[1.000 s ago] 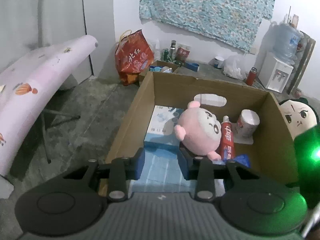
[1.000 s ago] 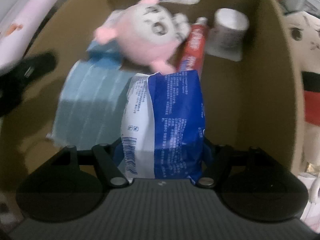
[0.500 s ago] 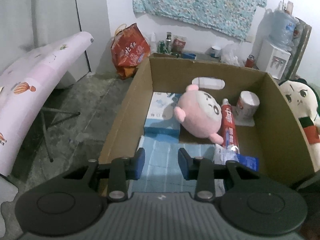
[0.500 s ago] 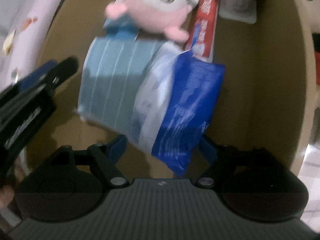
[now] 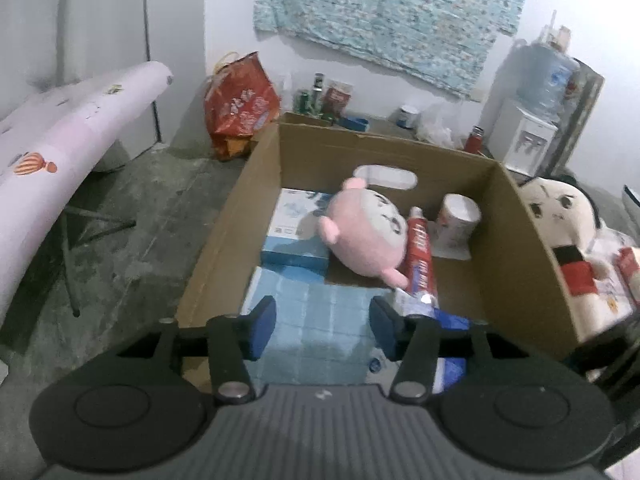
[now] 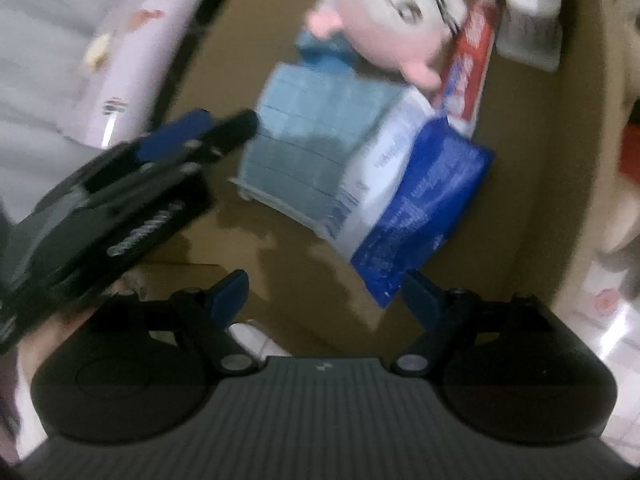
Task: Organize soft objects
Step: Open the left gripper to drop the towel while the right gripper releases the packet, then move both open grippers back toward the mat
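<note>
Pouch (image 6: 416, 208) flat in box (image 5: 520, 240), leaning on cloth (image 6: 316, 132), long axis diagonal, corner between right gripper (image 6: 324, 292) jaws, opening wide, empty. Left gripper (image 5: 322, 326) jaws opening, empty, over cloth.

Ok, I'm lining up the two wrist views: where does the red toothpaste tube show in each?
Left wrist: the red toothpaste tube lies right of centre in the cardboard box, against the pink plush toy.
Right wrist: upper right, blurred, running down to the blue and white packet.
Shared landmark: the pink plush toy, left of the tube in both.
</note>
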{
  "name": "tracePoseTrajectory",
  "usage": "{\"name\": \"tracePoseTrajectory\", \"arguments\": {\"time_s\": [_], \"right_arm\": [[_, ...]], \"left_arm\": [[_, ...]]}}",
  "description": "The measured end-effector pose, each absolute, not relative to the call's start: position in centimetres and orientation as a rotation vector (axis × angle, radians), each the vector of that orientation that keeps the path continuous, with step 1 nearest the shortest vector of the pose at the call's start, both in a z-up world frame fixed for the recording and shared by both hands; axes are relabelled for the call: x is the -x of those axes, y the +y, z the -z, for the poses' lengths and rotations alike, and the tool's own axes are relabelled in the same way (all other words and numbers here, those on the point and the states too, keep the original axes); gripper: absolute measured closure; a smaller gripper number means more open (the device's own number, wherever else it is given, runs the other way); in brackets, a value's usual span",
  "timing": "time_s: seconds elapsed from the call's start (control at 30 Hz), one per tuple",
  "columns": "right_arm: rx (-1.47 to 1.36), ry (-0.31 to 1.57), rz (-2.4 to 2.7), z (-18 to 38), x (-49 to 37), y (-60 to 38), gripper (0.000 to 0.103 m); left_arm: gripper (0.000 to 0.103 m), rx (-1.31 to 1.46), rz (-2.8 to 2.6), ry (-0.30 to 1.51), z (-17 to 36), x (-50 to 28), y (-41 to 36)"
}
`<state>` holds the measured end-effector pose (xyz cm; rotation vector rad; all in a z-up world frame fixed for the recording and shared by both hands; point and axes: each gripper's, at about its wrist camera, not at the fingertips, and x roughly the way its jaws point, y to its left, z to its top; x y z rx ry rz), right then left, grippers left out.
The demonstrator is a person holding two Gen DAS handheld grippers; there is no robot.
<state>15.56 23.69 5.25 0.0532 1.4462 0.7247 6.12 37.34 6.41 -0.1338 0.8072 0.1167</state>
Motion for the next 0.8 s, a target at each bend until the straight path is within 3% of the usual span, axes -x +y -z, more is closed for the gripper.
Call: {"name": "tracePoseTrajectory", "arguments": {"time_s": [0.23, 0.4, 0.53, 0.7, 0.8], "right_arm": [[0.055, 0.973, -0.695, -12.9, -11.5, 17.0, 0.017], [0.039, 0.84, -0.643, -13.7, -10.2, 9.6, 0.017], [-0.035, 0.817, -0.645, -11.3, -10.0, 6.1, 0.018], [-0.131, 0.853, -0.674, -6.3, -11.3, 6.4, 0.051], [-0.155, 0.854, -0.679, -4.8, -11.6, 7.2, 0.054]], "left_arm": [[0.044, 0.102, 0.006, 0.899, -5.8, -6.7, 34.1], [0.039, -0.031, 0.081, 1.015, -2.9, -8.0, 30.2], [0.052, -0.068, 0.058, 1.121, -0.3, -9.9, 28.6], [0.055, 0.058, -0.004, 1.115, 0.0, -11.4, 28.4], [0.054, 0.135, -0.06, 1.128, 0.1, -11.8, 28.5]]}}
